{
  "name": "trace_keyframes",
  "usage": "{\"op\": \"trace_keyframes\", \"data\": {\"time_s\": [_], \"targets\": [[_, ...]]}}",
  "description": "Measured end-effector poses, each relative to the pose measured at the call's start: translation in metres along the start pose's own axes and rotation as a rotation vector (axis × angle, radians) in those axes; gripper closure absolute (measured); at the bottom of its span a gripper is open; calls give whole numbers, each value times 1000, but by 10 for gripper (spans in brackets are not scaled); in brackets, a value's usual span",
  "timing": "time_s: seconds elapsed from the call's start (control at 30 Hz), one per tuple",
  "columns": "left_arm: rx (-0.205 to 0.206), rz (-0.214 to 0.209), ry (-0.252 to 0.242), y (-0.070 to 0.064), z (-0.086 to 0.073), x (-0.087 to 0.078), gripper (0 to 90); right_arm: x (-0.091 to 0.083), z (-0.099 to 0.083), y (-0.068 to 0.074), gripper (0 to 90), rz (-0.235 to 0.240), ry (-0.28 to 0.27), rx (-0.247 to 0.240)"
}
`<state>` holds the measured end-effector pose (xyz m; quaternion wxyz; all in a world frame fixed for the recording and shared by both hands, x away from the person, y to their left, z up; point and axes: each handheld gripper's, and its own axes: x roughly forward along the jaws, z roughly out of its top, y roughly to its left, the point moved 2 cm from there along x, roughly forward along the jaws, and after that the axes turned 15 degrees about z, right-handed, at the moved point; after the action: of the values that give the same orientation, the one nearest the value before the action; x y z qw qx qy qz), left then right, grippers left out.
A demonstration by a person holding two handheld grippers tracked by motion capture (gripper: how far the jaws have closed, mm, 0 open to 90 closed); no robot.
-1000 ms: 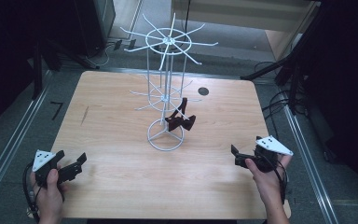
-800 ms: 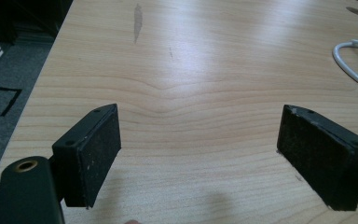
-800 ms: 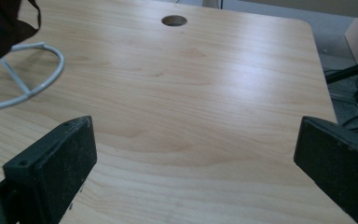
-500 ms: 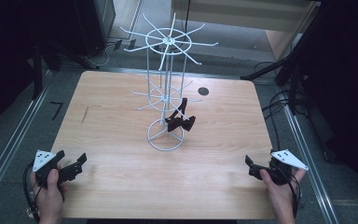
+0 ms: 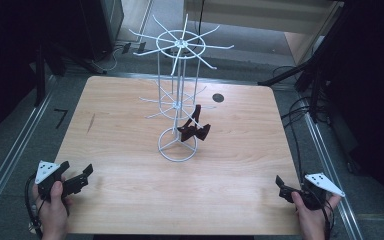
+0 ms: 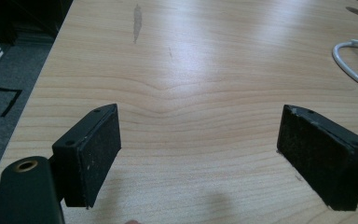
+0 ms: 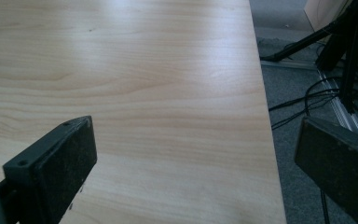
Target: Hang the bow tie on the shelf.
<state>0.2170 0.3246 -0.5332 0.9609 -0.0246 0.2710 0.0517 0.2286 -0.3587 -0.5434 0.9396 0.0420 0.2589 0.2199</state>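
A white wire rack (image 5: 179, 100) with two tiers of hooks stands mid-table on a ring base (image 5: 178, 145). A dark clip-like piece (image 5: 194, 127) hangs at its lower tier, just above the base. My left gripper (image 5: 82, 176) is held at the table's front left corner, far from the rack. Its jaws are open over bare wood (image 6: 198, 126), with an arc of the rack's base (image 6: 354, 56) at the far right. My right gripper (image 5: 281, 186) sits at the front right corner, open with nothing between its pads (image 7: 195, 128), straddling the table's right edge.
The wooden table (image 5: 130, 100) has a small dark round spot (image 5: 218, 97) behind the rack and a dark streak (image 5: 90, 122) at the left. A "7" mark (image 5: 60, 117) is on the floor to the left. Cables (image 5: 300, 110) and stand legs lie on the floor to the right.
My right gripper has drawn back toward the person and out to the front right corner. The left gripper has barely shifted. The rack and the clip have not moved.
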Motion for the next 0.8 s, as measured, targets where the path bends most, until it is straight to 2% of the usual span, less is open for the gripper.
{"op": "trace_keyframes", "data": {"time_s": [0.13,0.4,0.53,0.6,0.8], "targets": [[0,1,1,0,0,0,142,-5,-6,-5,0,-10,2,3],[1,2,0,0,0,0,143,-21,-22,-18,0,-40,-23,53],[3,0,2,0,0,0,143,-25,-27,-22,0,-46,-33,63],[3,1,3,0,0,0,142,-29,-29,-24,0,-44,-66,92],[3,0,6,-1,0,1,142,-30,-31,-23,0,-25,-107,118]]}}
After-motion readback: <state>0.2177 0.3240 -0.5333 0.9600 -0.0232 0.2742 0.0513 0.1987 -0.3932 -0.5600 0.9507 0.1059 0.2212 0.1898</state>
